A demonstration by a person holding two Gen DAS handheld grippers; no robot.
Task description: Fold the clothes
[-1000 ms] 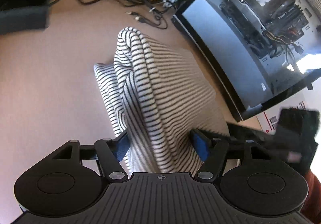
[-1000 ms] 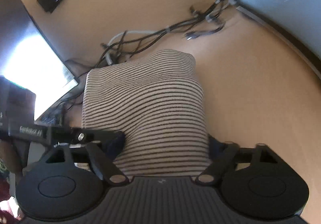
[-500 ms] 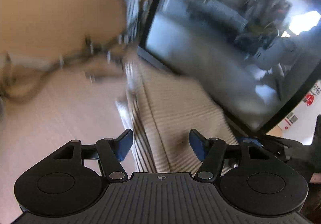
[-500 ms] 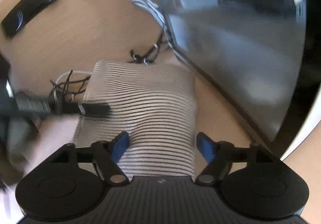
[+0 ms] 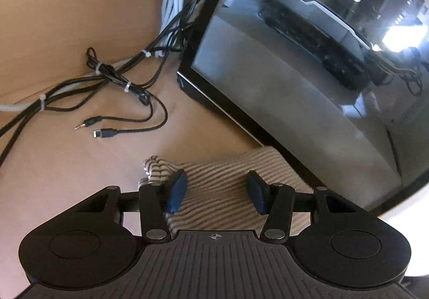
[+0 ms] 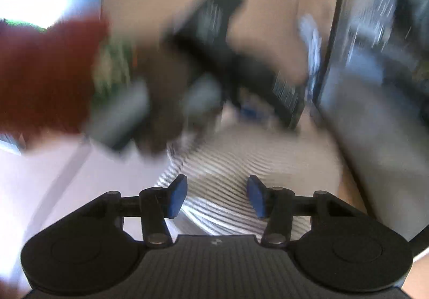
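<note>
A folded black-and-white striped garment (image 5: 217, 191) lies on the tan table beside a glass-sided computer case. My left gripper (image 5: 217, 193) is open and empty just above the garment's near end, one blue pad on each side. In the blurred right wrist view the same garment (image 6: 241, 162) lies ahead. My right gripper (image 6: 217, 195) is open and empty above it. The left gripper and the hand holding it (image 6: 214, 65) show as a dark blur beyond the garment.
A computer case with a glass side panel (image 5: 308, 57) stands to the right of the garment. A bundle of black and grey cables (image 5: 118, 79) with loose plugs lies on the table (image 5: 53, 17) at the far left. A red sleeve (image 6: 45, 76) is at the left.
Both grippers have let go of the striped garment and pulled back from it. The garment now lies flat and folded by the case. The right view has swung and blurred.
</note>
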